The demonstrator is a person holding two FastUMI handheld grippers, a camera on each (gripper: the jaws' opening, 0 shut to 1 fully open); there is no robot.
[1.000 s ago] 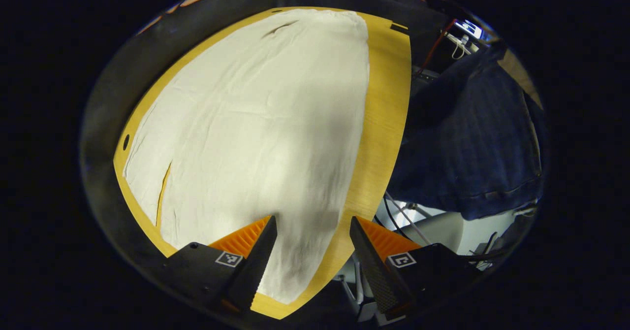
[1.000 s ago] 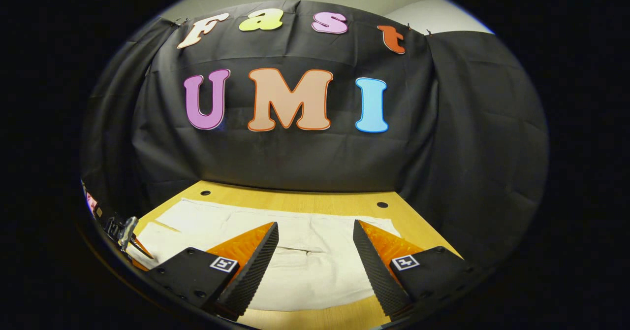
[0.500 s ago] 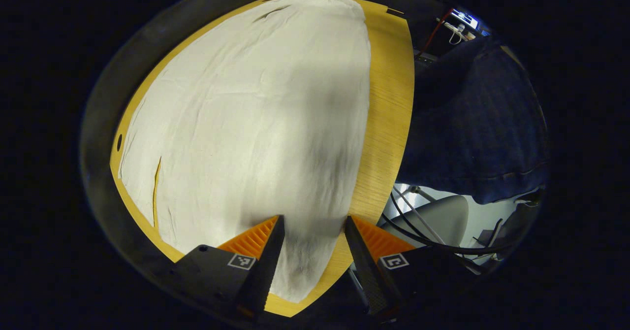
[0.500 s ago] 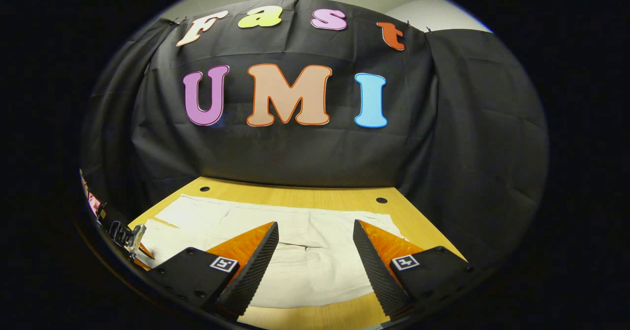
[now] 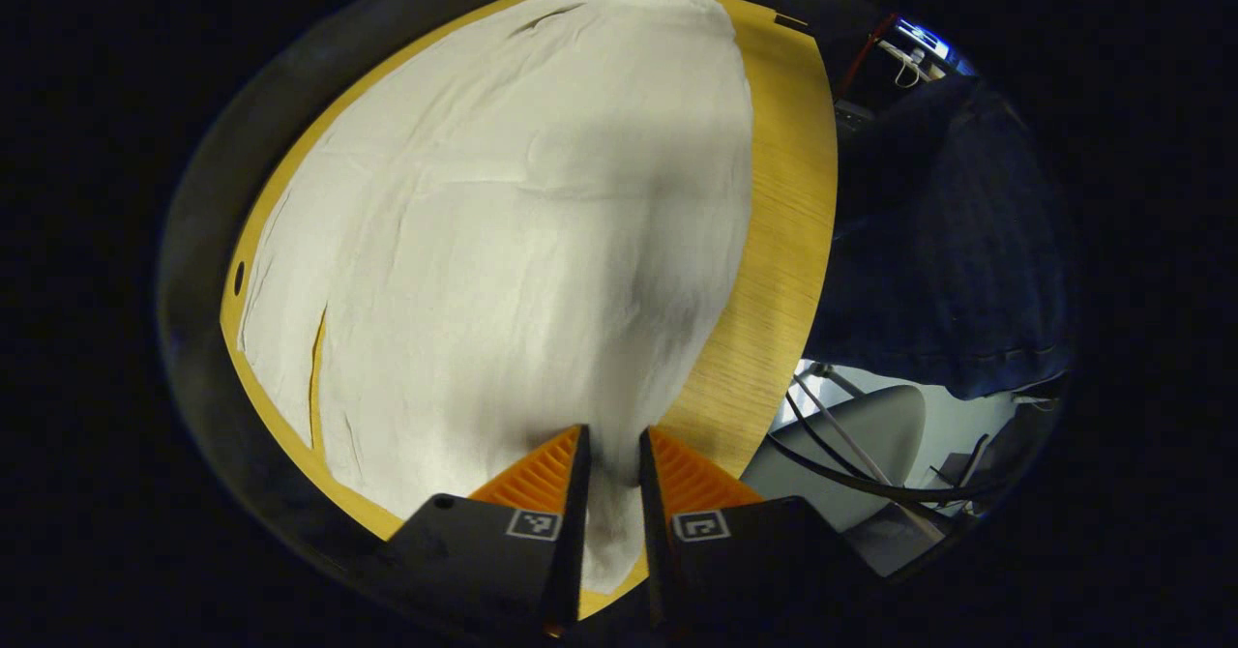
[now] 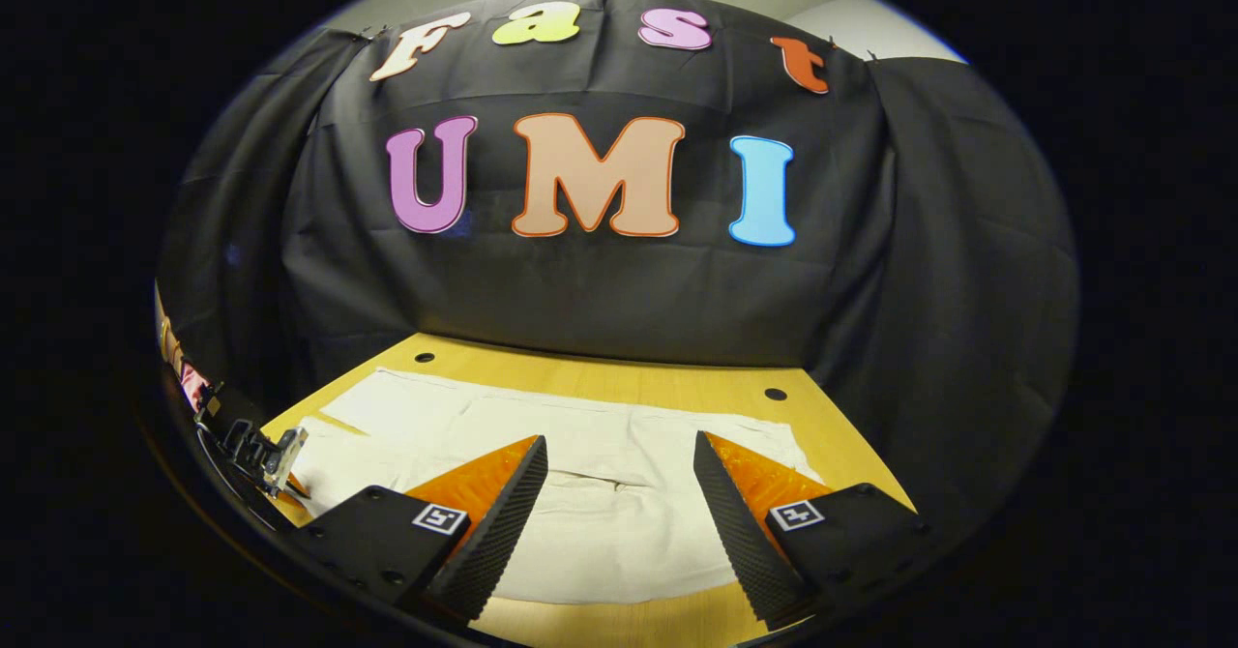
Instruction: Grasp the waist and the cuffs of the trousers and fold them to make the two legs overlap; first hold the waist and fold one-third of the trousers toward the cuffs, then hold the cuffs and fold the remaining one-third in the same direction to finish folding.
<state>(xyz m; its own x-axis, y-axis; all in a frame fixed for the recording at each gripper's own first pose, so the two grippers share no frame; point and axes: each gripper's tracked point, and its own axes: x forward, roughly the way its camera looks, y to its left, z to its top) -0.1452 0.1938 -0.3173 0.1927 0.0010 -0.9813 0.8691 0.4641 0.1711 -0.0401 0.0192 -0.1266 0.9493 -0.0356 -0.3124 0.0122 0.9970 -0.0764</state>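
Cream trousers spread flat over the wooden bench, covering the middle of the left gripper view. Left hand-held gripper at bottom centre, nearly pressed together on the cloth edge; true pinch impossible to confirm. Right hand-held gripper spread wide, hovering above the trousers at lower centre, holding nothing. Risks: catching only one layer, cloth slipping out on the lift, one-sided pull skewing the leg overlap.
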